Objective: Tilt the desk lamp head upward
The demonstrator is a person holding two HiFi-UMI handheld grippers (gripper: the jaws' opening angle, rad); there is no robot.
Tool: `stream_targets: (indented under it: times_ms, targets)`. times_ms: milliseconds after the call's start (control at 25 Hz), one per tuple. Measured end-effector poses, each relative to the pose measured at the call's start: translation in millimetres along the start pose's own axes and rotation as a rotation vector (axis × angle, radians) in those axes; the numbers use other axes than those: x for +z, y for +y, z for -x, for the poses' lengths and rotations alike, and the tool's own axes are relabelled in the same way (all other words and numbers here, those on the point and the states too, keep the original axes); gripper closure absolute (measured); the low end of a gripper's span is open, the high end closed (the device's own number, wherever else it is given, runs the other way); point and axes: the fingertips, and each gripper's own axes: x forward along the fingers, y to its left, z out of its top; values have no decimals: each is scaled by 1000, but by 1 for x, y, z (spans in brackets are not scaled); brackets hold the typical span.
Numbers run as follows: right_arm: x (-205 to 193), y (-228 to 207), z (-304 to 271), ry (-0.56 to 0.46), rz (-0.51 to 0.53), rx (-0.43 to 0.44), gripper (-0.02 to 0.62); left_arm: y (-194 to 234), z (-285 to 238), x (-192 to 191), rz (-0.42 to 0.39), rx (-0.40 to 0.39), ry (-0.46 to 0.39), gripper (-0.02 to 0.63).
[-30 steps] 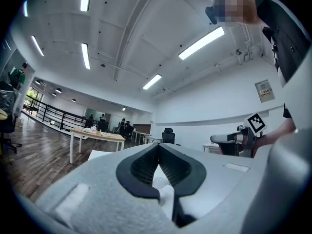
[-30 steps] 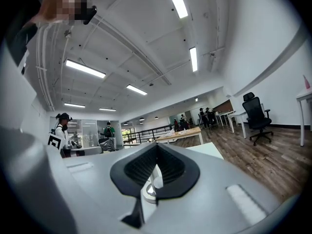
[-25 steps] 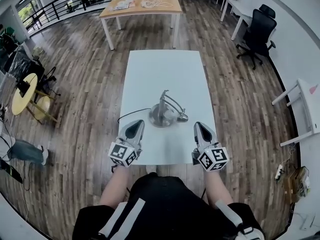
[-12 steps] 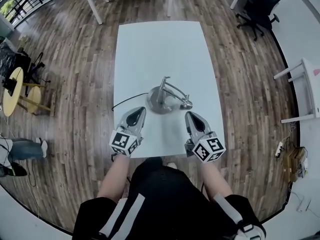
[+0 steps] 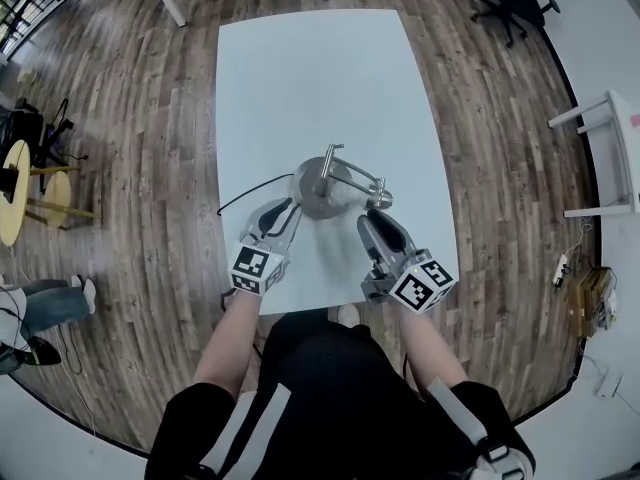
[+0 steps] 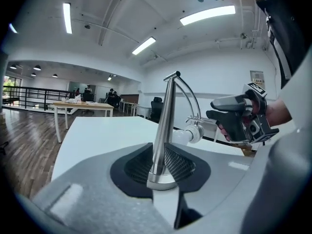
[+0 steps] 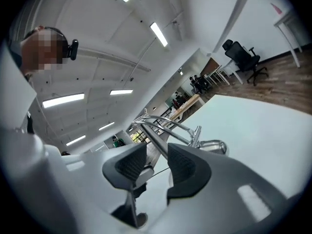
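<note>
- A second ago both my grippers sat back by the near edge of the table [image 5: 300, 68] with their jaws shut. Now they have come down and forward, right up to the lamp [image 5: 325, 183].
- The lamp stands at my 12 o'clock on its round base, its cord [image 5: 245, 196] trailing off toward 9 o'clock. The lamp head [image 5: 380, 201] hangs low at about 4 o'clock from the base, not yet tilted up.
- My left gripper [image 5: 285, 211] sits at 7 o'clock from the base. Its jaws have just been opening and now stand partly apart, gripping nothing. The post [image 6: 165, 121] lines up in the gap between them, though I can't tell that the pads touch it.
- My right gripper [image 5: 372, 226] is just at 6 o'clock from the lamp head. Its jaws have also just been opening and are moderately wide and empty, with the lamp's thin arm showing beyond the gap.
- My reading: the reach is about done. The left steadies the post or base, the right takes the head — the tilt itself hasn't begun.
</note>
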Motion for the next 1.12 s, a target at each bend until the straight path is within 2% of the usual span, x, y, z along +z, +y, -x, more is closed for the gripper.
stream_targets:
  times_ms: [160, 320, 400, 520, 760, 960, 1120]
  targets:
    - [-3, 6, -10, -24, -182, 71, 412, -2, -17, -11, -41, -51, 54, 523]
    - [3, 0, -14, -129, -446, 134, 382, 1, -27, -28, -99, -78, 97, 522]
    - [7, -7, -15, -195, -571, 140, 380, 4, -29, -38, -116, -80, 121, 519]
    - [11, -17, -13, -274, -722, 142, 378, 6, -32, -48, -137, -81, 154, 460]
    - [13, -37, -15, -404, -991, 133, 384, 0, -37, -58, -143, -119, 191, 457]
    - [12, -46, -21, -493, -1163, 114, 423, -2, -38, -64, -145, -145, 215, 457]
    - [7, -52, -23, -517, -1228, 73, 469, -3, -39, -70, -149, -161, 226, 457]
